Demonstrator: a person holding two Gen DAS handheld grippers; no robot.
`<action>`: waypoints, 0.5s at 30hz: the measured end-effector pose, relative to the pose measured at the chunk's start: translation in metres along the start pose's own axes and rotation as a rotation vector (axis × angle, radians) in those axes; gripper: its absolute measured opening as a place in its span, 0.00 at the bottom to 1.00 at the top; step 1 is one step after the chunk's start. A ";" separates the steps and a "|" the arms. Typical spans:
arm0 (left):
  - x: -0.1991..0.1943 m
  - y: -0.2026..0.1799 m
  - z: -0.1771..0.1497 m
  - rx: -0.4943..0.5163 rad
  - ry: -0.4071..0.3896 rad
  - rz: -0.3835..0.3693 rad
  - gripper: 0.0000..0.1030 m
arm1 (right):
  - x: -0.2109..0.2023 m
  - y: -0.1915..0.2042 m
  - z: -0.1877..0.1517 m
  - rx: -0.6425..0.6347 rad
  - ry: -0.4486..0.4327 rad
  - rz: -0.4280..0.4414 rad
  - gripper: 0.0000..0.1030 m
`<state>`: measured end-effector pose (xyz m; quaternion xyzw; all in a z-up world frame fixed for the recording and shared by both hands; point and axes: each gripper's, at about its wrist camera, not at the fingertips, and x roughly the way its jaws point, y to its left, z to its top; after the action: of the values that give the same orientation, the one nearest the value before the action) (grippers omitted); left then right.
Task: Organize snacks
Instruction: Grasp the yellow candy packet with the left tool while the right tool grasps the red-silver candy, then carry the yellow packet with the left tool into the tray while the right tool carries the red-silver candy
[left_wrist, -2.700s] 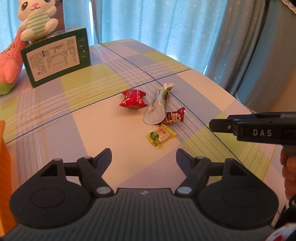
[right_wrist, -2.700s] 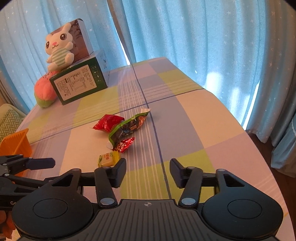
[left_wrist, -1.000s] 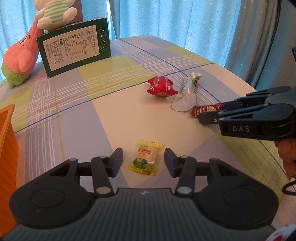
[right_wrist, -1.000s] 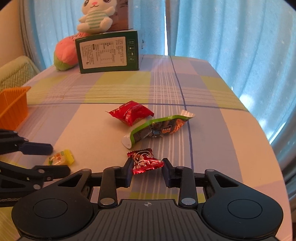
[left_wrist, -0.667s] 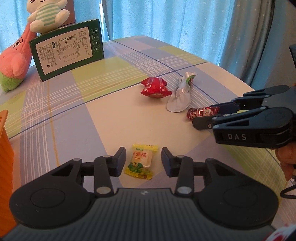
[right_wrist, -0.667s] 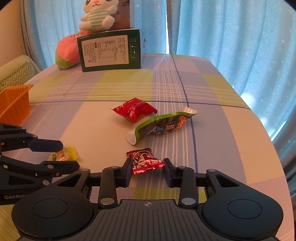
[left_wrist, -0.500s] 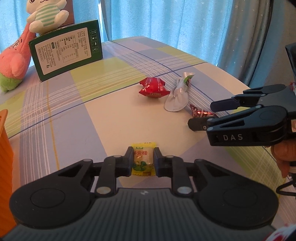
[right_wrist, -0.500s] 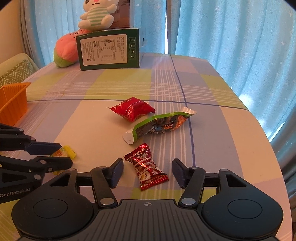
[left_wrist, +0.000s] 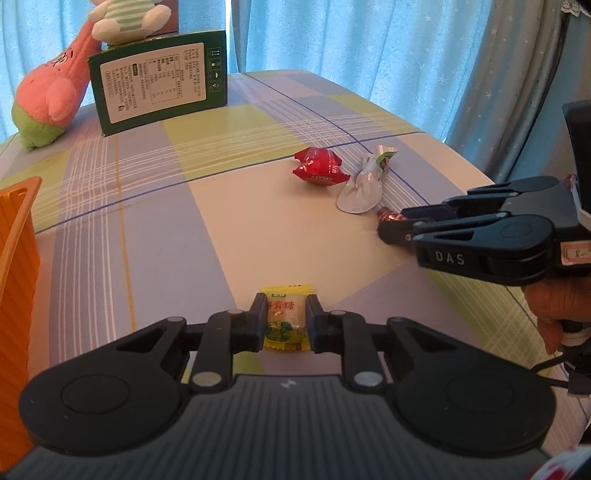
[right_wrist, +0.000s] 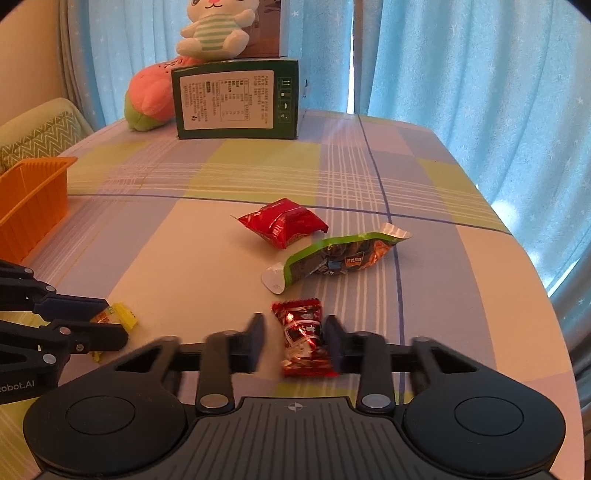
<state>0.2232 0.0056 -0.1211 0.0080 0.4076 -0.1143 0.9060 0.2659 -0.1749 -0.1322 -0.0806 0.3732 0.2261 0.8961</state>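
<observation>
In the left wrist view the right gripper (left_wrist: 391, 227) hides most of the dark red candy (left_wrist: 388, 215), and the orange basket (left_wrist: 16, 258) is cut off at the frame edge, its inside out of sight in both views. The left gripper (left_wrist: 286, 321) sits low over the checked tablecloth (left_wrist: 147, 236), fingers clamped narrow on the yellow candy (left_wrist: 285, 319). The right gripper's blurred fingers (right_wrist: 255, 341) flank the dark red candy with a gap on the left side, so it is not gripped, while the red packet (right_wrist: 282, 225) and green-edged packet (right_wrist: 332, 258) lie just beyond it.
</observation>
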 end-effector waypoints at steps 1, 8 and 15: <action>-0.002 -0.001 0.000 -0.003 -0.001 0.001 0.19 | -0.002 0.001 0.000 0.006 0.000 0.001 0.21; -0.027 -0.002 -0.002 -0.032 -0.015 0.015 0.19 | -0.029 0.012 -0.001 0.035 -0.040 0.006 0.21; -0.068 -0.003 -0.010 -0.065 -0.030 0.044 0.19 | -0.073 0.026 -0.015 0.144 -0.047 0.023 0.21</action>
<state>0.1718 0.0168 -0.0774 -0.0140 0.3969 -0.0810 0.9142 0.1985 -0.1818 -0.0907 -0.0062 0.3683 0.2107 0.9055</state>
